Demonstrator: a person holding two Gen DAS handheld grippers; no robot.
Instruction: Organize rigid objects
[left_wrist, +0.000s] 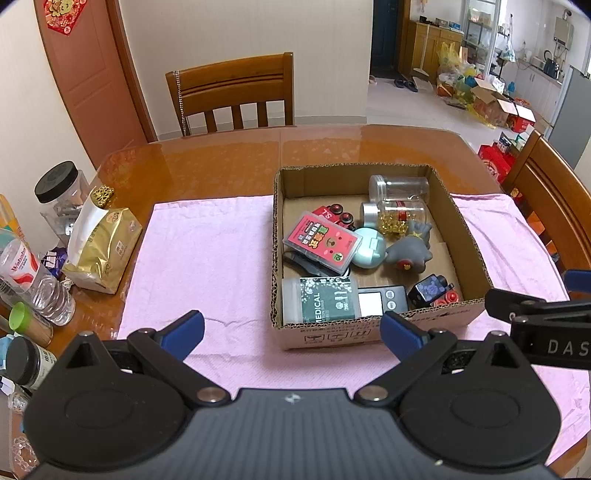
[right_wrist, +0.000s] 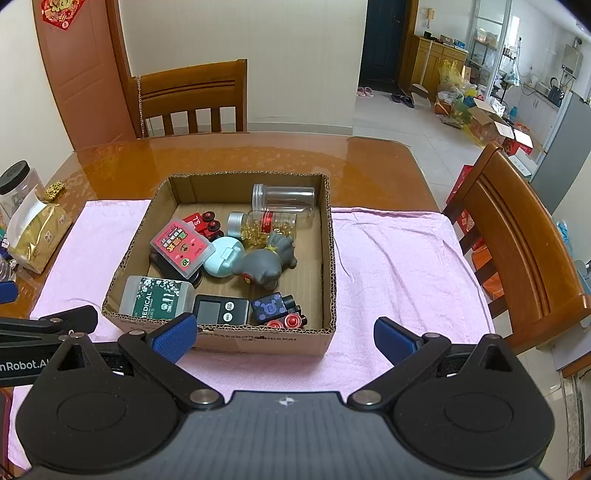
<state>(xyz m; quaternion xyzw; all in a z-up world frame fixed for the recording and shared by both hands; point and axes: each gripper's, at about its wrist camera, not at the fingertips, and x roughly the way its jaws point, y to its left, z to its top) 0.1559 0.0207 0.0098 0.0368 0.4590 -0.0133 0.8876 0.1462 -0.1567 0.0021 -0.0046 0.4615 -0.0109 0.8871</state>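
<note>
Hovering with jaws apart and empty, both grippers face the box (right_wrist: 258, 338). It lies at 12 o'clock of the right gripper (right_wrist: 284, 338), nearer than the left gripper (left_wrist: 291, 332), which has it at 1 o'clock.

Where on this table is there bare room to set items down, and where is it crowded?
Bare pink cloth lies between the gold bag and the cardboard box; another open stretch runs from the box's right wall to the wooden chair. Crowded: the box's near and left parts, and the table's left edge with jars and the water bottle.
</note>
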